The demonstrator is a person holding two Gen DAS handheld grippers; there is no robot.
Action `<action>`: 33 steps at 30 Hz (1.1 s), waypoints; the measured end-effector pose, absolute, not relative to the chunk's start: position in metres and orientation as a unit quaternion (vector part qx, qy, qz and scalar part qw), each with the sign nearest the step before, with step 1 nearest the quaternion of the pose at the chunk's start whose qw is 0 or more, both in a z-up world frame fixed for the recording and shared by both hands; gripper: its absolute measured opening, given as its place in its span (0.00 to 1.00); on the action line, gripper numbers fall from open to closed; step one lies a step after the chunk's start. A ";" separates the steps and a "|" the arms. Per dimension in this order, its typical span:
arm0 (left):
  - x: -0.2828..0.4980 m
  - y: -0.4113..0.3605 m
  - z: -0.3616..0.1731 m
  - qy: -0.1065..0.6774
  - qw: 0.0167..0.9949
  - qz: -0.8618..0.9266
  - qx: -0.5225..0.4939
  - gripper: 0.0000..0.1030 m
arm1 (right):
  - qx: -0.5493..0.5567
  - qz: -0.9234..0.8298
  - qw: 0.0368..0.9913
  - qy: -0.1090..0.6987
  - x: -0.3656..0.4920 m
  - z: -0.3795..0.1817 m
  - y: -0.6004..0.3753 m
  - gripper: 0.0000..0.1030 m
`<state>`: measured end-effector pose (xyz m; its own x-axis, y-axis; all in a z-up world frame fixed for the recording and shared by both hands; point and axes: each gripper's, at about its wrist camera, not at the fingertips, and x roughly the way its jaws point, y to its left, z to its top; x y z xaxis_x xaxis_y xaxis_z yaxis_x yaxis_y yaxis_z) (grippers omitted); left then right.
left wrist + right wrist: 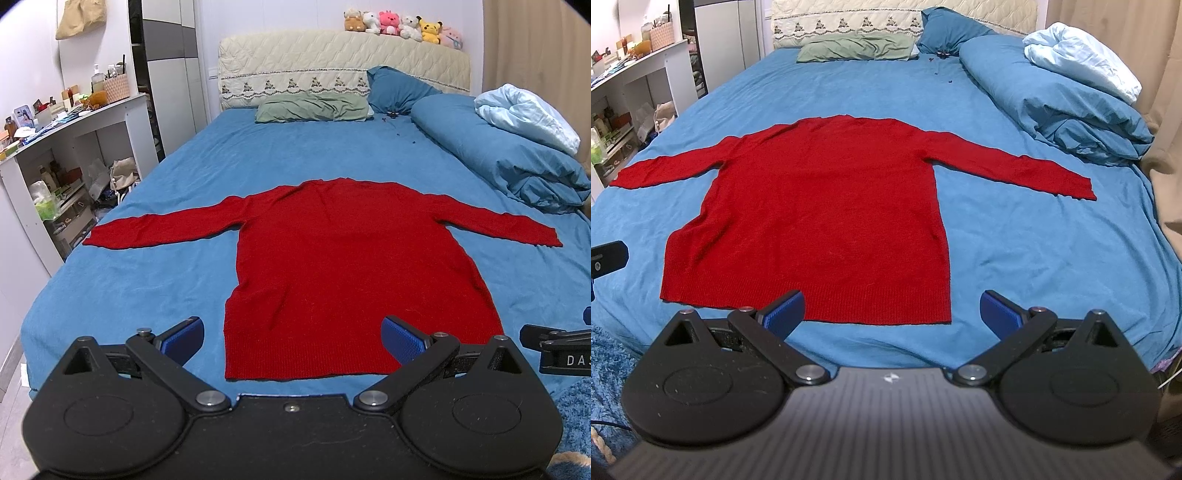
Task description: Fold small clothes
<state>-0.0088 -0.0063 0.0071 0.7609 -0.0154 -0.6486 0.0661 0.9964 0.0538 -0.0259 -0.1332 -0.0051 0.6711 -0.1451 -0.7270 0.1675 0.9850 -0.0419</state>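
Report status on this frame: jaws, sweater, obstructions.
Left gripper and right gripper: jaws open, empty. Red sweater flat, sleeves spread, unfolded. Nothing on it.

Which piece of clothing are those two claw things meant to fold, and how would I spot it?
Start at the large bed with the blue sheet. Flat on its near half lies a red knitted long-sleeved sweater, sleeves stretched out sideways and ribbed hem nearest the cameras. It is the only red item there; the pillows and duvet beyond are green or blue.
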 end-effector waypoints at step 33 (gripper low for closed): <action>-0.006 -0.008 0.005 0.346 0.937 -0.023 0.039 1.00 | 0.017 -0.084 0.912 0.401 -0.025 -0.011 -0.132 1.00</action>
<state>-0.0055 -0.0084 0.0045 0.7592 -0.0162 -0.6507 0.0696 0.9960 0.0564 -0.0245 -0.1323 -0.0114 0.6651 -0.1392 -0.7337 0.1659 0.9855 -0.0366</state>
